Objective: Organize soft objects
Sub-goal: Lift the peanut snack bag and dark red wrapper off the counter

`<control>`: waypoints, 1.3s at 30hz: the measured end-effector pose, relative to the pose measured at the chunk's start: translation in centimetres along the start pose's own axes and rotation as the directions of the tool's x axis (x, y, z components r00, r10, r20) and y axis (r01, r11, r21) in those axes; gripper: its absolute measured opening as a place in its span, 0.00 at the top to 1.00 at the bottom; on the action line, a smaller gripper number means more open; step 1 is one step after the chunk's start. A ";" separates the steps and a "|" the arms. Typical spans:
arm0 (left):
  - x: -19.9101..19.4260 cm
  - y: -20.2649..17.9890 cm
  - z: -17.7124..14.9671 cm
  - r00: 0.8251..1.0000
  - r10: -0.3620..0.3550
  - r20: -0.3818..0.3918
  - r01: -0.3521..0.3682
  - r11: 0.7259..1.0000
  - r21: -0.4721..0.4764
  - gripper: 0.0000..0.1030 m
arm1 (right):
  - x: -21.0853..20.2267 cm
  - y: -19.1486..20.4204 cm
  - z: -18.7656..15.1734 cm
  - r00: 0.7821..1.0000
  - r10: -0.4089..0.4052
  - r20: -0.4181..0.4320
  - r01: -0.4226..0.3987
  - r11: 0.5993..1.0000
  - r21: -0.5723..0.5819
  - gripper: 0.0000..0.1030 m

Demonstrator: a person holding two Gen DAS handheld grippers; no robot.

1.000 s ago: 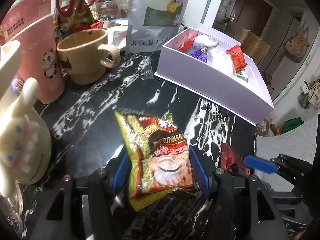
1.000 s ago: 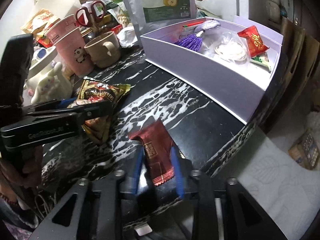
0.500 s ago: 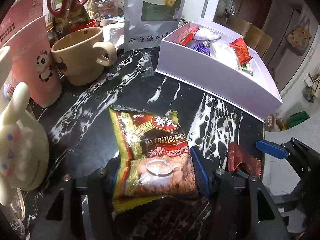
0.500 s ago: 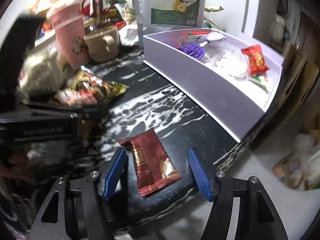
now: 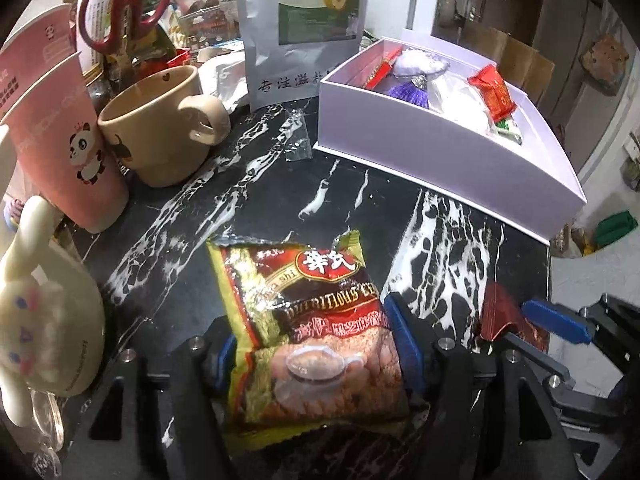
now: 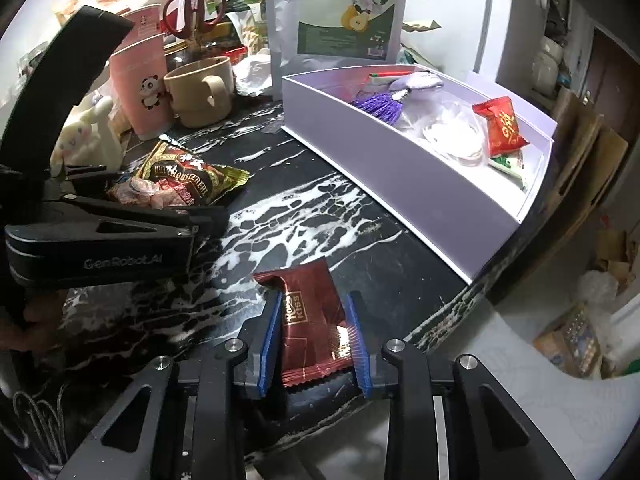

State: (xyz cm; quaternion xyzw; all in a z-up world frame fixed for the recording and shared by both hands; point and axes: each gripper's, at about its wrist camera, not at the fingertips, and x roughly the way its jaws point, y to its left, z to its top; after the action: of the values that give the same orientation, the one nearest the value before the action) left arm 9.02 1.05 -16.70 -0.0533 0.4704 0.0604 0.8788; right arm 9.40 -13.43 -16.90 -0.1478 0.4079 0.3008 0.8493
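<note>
My left gripper (image 5: 316,344) is shut on a red and yellow cereal packet (image 5: 312,320), which lies between its blue pads just above the black marble table (image 5: 248,208). The packet also shows in the right wrist view (image 6: 180,180). My right gripper (image 6: 312,328) is shut on a dark red candy wrapper (image 6: 310,320) near the table's front edge. The wrapper also shows in the left wrist view (image 5: 500,312). A lilac box (image 6: 400,184) at the back right holds a purple tassel (image 6: 380,104), a clear bag and a red packet (image 6: 500,124).
A beige mug (image 5: 160,128), a pink panda cup (image 5: 68,140), red scissors (image 5: 120,4) and a white rabbit figure (image 5: 36,312) crowd the left. A tall silver pouch (image 6: 336,12) stands behind the box. The table edge drops off at the right.
The right gripper opened, then closed again around the candy wrapper. The left gripper keeps the cereal packet and has shifted slightly forward.
</note>
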 end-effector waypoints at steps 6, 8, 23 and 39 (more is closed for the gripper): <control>-0.3 0.4 -0.2 1.000 -0.014 0.011 0.014 1.000 -0.011 0.48 | -0.3 -0.4 -0.1 1.000 0.025 0.012 -0.025 0.999 0.042 0.75; -0.6 0.5 -0.4 1.000 -0.024 0.016 0.024 1.000 -0.014 0.50 | -0.3 -0.5 0.0 0.999 0.031 0.013 -0.032 0.998 0.047 0.76; -1.9 0.4 -1.9 0.996 -0.086 -0.005 0.086 0.996 -0.018 0.51 | -0.6 -1.8 -0.3 0.998 0.063 0.019 -0.065 0.993 0.096 0.34; -3.0 0.1 -2.1 0.994 -0.110 0.000 0.110 0.994 -0.019 0.51 | 0.4 -1.1 -0.1 0.997 -0.010 0.073 0.009 1.000 0.019 0.75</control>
State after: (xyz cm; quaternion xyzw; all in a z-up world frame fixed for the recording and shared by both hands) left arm 5.60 0.67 -15.35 -0.0876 0.4666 0.0165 0.8800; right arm 10.21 -14.16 -17.29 -0.1307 0.3788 0.2983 0.8663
